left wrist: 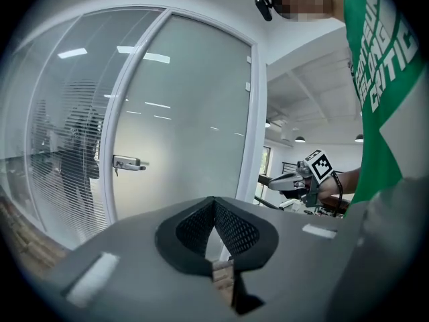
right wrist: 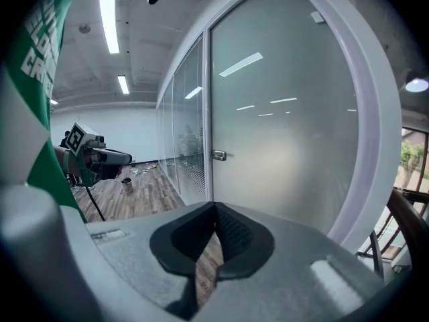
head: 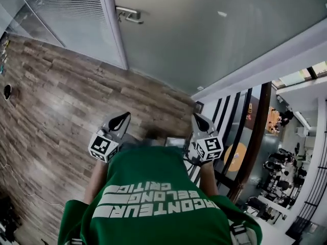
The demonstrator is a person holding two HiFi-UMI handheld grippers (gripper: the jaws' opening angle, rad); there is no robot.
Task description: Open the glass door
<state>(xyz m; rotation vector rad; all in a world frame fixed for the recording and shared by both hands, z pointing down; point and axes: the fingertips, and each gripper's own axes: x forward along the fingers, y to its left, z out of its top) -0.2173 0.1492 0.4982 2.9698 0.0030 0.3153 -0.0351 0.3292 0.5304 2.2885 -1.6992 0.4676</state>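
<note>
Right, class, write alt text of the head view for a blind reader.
A person in green holds the left gripper and right gripper, both shut, toward a closed frosted glass door with a lever handle, across wooden floor.

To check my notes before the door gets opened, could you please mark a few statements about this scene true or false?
1. The door is shut. True.
2. The left tongs grip the handle. False: they are well short of it and shut on nothing.
3. The right tongs are shut and empty. True.
4. The floor is carpeted. False: it is wood planks.
</note>
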